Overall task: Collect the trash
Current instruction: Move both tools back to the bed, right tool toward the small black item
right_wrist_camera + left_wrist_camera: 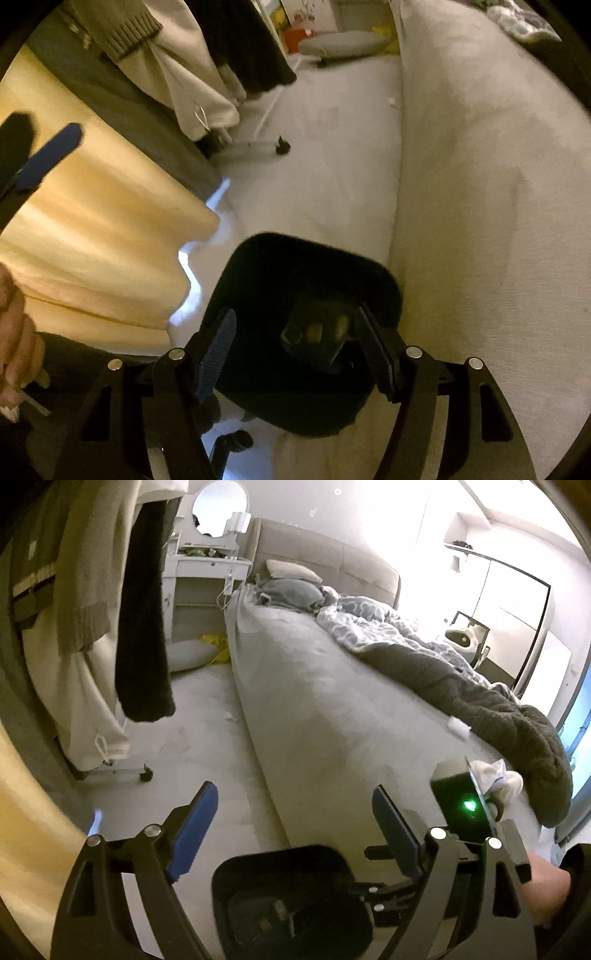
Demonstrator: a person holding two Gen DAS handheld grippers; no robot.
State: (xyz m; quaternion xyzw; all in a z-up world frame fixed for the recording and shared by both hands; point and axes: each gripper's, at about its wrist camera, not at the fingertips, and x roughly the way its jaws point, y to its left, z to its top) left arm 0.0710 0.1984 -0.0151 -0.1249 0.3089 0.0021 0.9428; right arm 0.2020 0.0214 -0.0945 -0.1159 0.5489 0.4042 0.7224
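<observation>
**Trash dropped in the bin**

Both grippers hang over the black bin (306,332) by the bed (332,701). The left gripper (291,834) and right gripper (295,354) are open and hold nothing. Some trash (314,332) lies inside the bin. Next, I think, comes grabbing the white scrap (460,728) on the bed.

left tool (291,834): open, empty | black bin (291,901) below | bed (332,709) ahead

You get strong glare in left wrist view, upper right of bed (332,686), wall there blown white. Fisheye bends bed edge, dark vignette rims both views. Right wrist view dimmer, yellowish left of bed (480,184), soft motion blur throughout.
</observation>
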